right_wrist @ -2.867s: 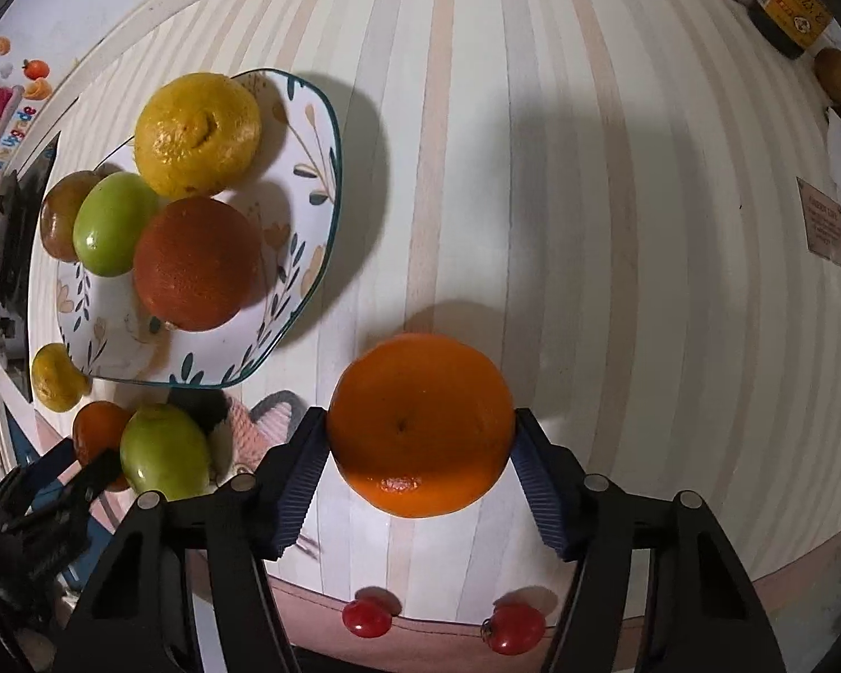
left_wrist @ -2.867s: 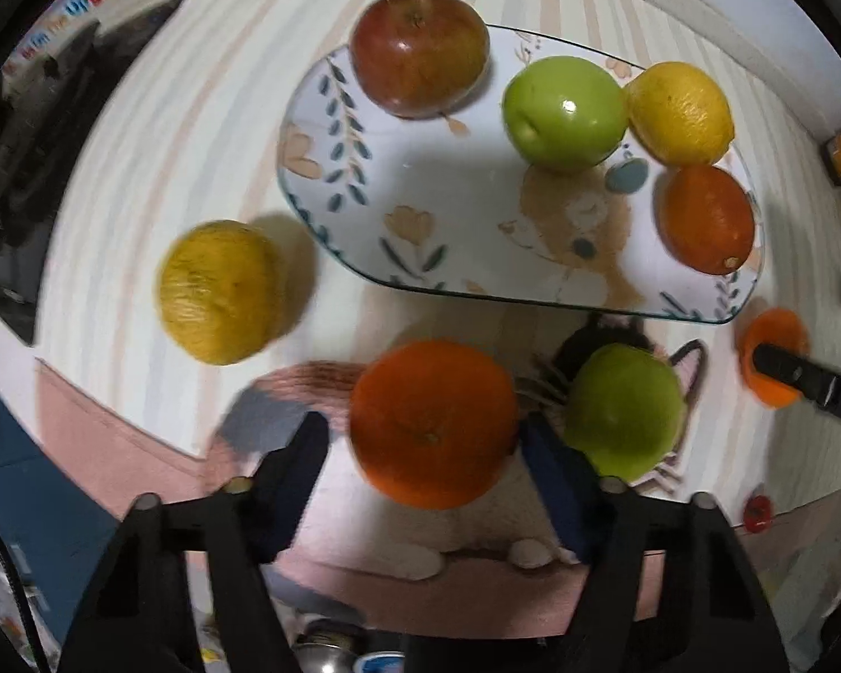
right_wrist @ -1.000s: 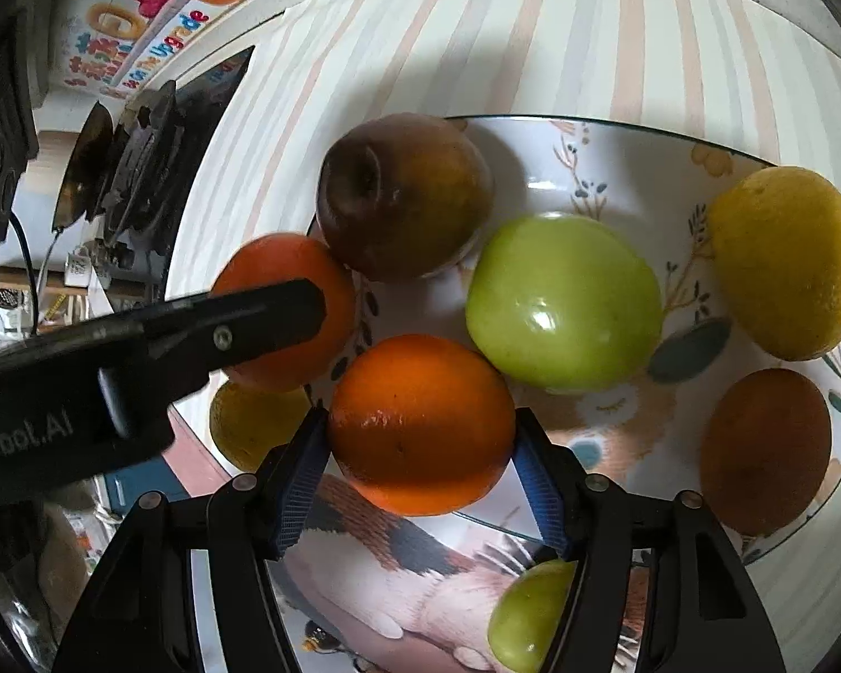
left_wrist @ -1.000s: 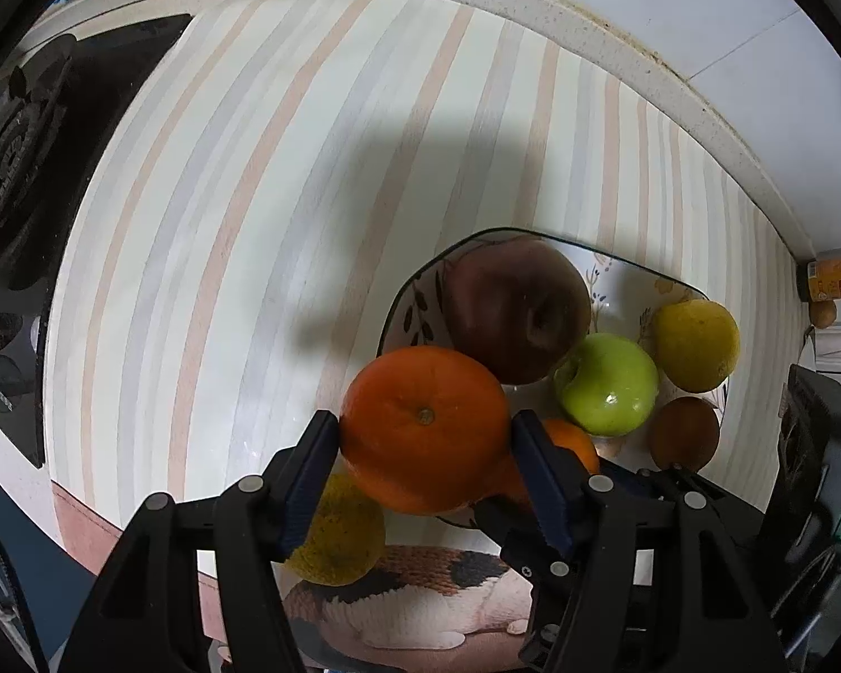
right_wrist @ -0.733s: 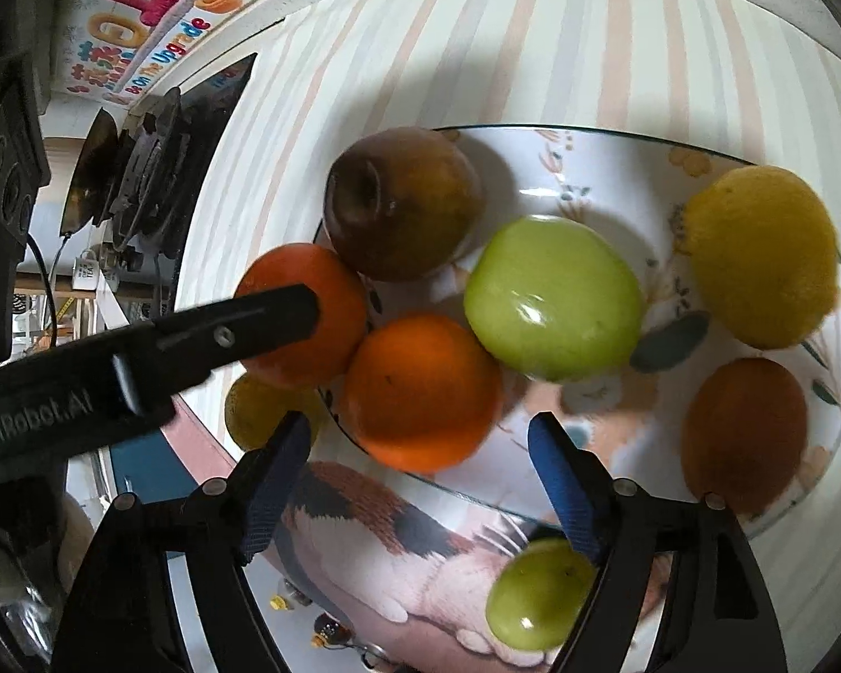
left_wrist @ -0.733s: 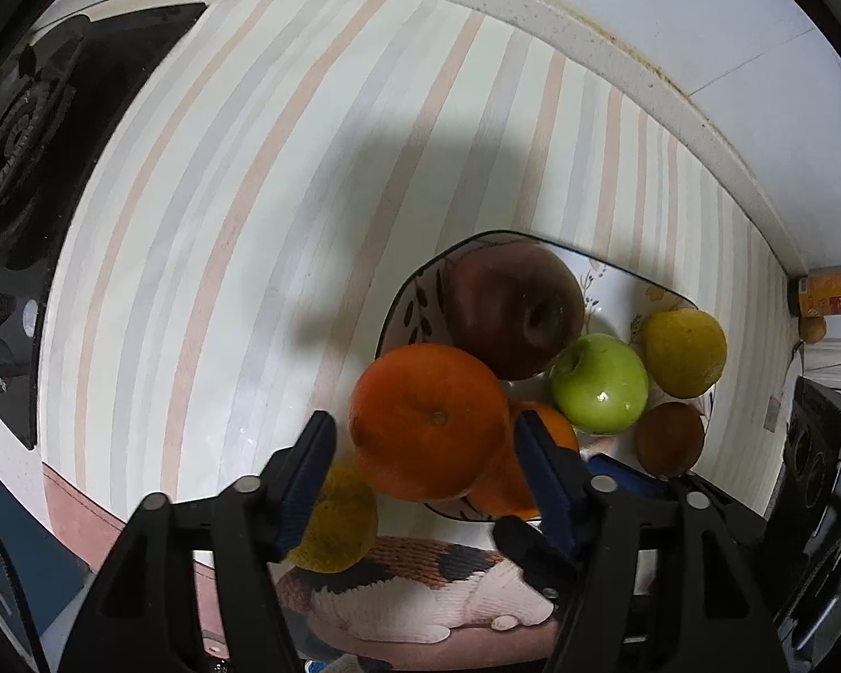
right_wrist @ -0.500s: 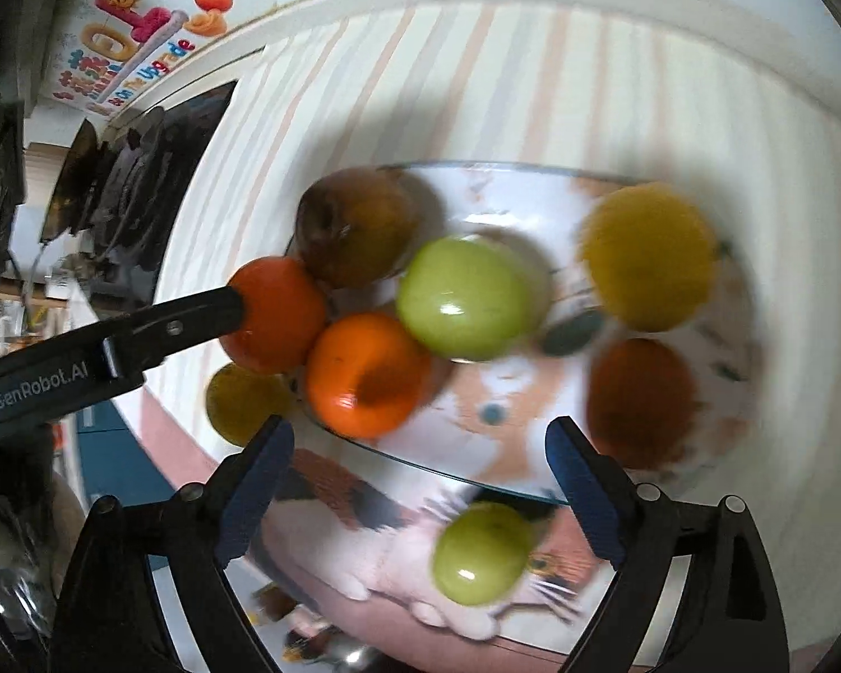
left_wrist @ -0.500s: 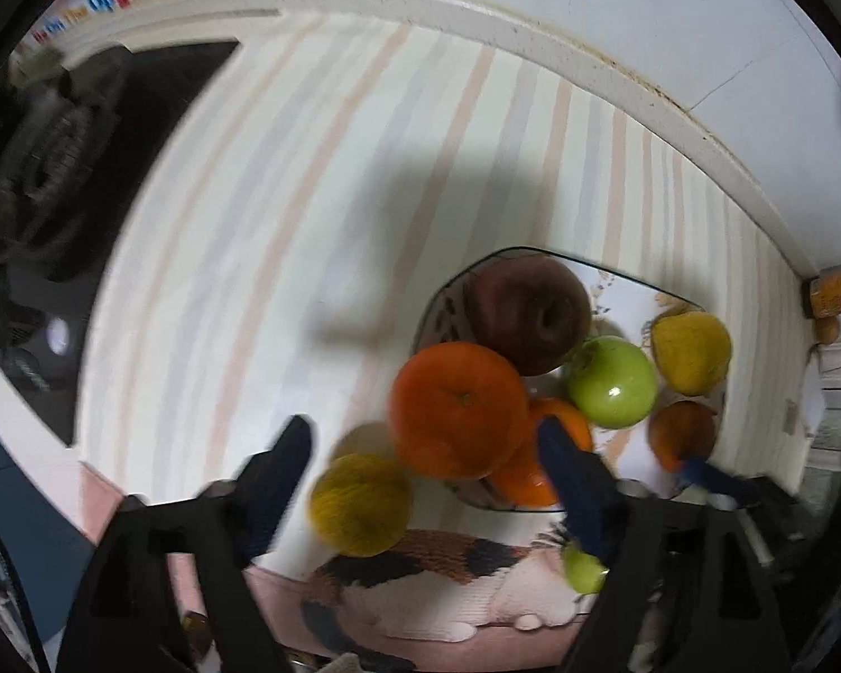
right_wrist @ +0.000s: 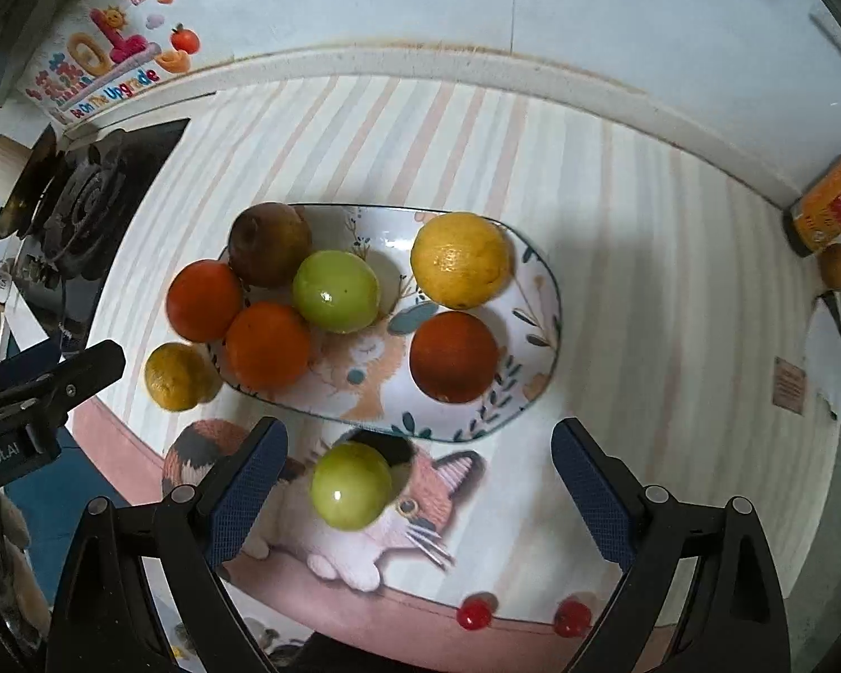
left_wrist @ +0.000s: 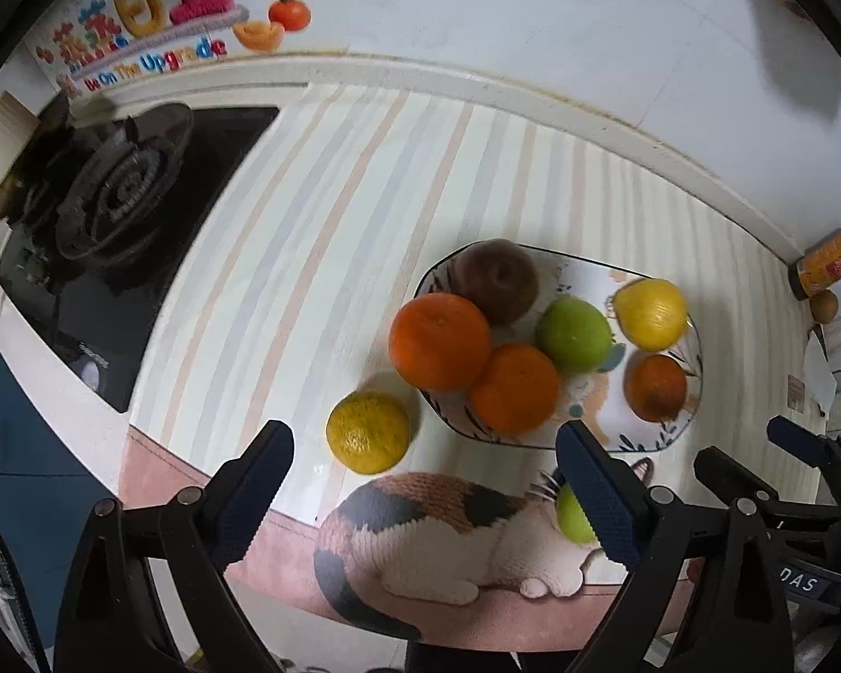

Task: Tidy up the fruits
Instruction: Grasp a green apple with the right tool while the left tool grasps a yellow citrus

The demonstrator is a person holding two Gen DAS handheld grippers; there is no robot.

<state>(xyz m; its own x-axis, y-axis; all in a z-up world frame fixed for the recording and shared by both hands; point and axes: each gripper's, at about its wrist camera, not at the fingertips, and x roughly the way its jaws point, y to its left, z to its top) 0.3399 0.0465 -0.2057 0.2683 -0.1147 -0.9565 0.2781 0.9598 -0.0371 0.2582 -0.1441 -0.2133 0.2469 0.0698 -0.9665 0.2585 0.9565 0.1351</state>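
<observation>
Both grippers have just been opening, and the left gripper (left_wrist: 423, 482) and right gripper (right_wrist: 417, 476) now hold nothing. Six fruits sit on the plate (right_wrist: 538, 392). A yellow orange (left_wrist: 368, 431) and green apple (right_wrist: 351, 485) lie beside it.

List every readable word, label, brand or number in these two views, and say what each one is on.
"On The Upgrade": wall sticker, under big cartoon "101" shapes; the first word is unclear.
"Robot.AI": left claw's body, first letters cut off.
"DAS": right claw's body, start hidden.
Orange jar: red label, print too small to read.
Small tag on the counter: too small.
Red stamp above the sticker: unreadable.
</observation>
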